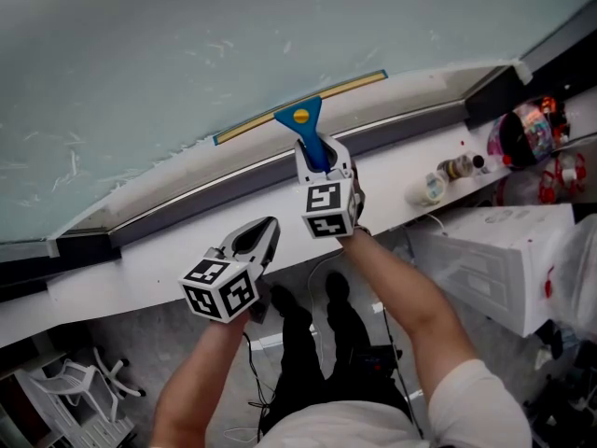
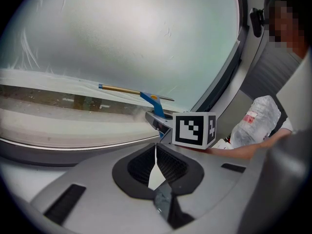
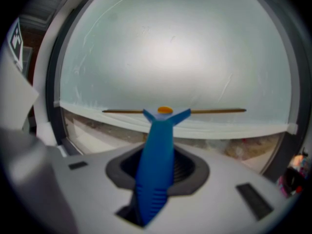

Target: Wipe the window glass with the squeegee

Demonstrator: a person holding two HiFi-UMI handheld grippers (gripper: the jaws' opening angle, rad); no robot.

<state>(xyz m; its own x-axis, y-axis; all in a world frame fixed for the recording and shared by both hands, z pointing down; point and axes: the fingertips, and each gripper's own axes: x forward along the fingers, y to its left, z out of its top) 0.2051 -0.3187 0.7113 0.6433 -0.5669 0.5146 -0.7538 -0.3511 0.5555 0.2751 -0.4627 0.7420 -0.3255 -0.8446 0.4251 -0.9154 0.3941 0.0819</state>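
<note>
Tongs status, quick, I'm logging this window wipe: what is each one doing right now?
Left tongs: closed, holding nothing.
Right tongs: closed on the squeegee handle.

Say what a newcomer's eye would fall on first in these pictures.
The blue squeegee stands out, its blade low on the window glass and its handle clamped in the right gripper. To its left, the left gripper is shut and empty by the white sill.
</note>
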